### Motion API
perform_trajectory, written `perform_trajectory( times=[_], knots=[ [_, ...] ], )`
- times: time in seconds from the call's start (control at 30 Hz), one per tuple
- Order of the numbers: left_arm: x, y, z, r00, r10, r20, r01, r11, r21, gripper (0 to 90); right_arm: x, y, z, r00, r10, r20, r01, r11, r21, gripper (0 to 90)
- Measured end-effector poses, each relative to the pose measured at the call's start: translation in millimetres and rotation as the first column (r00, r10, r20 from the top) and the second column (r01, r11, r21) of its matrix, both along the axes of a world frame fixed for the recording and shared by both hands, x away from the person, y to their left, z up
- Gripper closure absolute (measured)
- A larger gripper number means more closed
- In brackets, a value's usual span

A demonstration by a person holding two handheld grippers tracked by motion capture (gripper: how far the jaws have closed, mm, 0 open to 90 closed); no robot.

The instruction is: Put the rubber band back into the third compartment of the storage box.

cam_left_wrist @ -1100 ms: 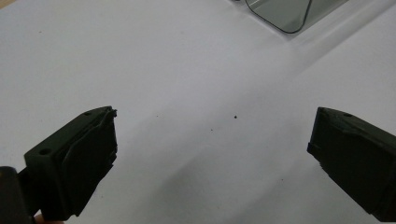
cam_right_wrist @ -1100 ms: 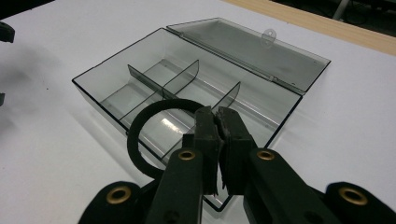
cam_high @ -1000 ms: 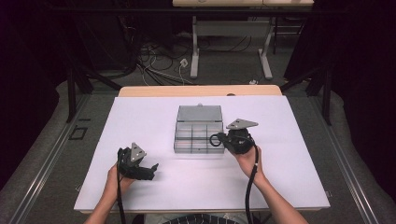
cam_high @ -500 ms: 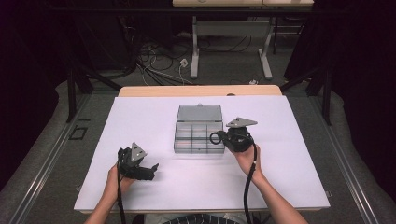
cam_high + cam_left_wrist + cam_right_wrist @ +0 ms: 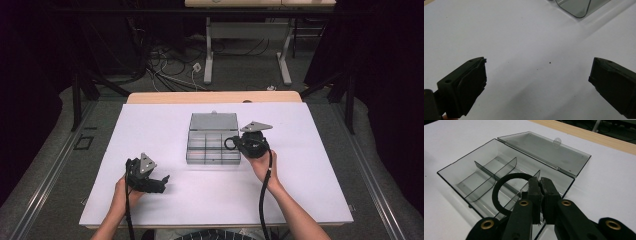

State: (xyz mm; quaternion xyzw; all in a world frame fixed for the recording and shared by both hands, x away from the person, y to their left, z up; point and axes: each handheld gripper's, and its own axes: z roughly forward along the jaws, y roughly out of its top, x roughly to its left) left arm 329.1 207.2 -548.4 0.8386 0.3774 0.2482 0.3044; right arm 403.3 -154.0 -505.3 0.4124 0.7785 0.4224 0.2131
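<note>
Gripping a black ring (image 5: pixel 499 195) upright over the box (image 5: pixel 456 172), right tongs (image 5: pixel 541 185); left tongs (image 5: pixel 536 75) open.

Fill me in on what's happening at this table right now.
A person is working with a two-jaw gripper in each hand over a white table. The right gripper is shut on a black ring and holds it above the open clear compartment box, whose lid lies folded back flat. The compartments that can be seen look empty. The left gripper is open with nothing between its jaws, low over bare table at the person's left, away from the box.
</note>
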Motion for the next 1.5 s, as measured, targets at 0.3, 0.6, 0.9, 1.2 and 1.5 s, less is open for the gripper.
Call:
perform_trajectory(
  times=[0.3,0.6,0.9,1.2,1.5],
  knots=[
    [0.0,-0.6,-0.4,1.0,-0.002,0.001,0.002,1.0,0.002,1.1,15.9,7.0,-4.5,0.9998,-0.017,0.006,0.017,0.999,-0.045,87.3],
    [0.7,-1.1,-1.6,1.0,-0.008,-0.001,0.008,1.0,0.002,1.1,23.8,6.9,-10.8,0.9996,-0.03,0.002,0.03,0.998,-0.062,87.1],
    [1.2,-1.7,-2.6,0.9999,-0.011,-0.007,0.012,0.9999,0.006,1.1,28.9,8.8,-15.1,0.9991,-0.042,0.005,0.042,0.996,-0.073,86.8],
    [0.8,-2.6,-2.9,0.9999,-0.013,-0.005,0.013,0.9999,0.009,1.1,33.5,14.8,-20.1,0.9978,-0.065,0.013,0.067,0.99,-0.125,86.0],
    [0.0,-3.1,-2.4,0.9999,-0.015,-0.008,0.015,0.9998,0.013,1.1,34.0,14.0,-20.1,0.9972,-0.073,0.015,0.074,0.985,-0.153,77.7]
  ],
)
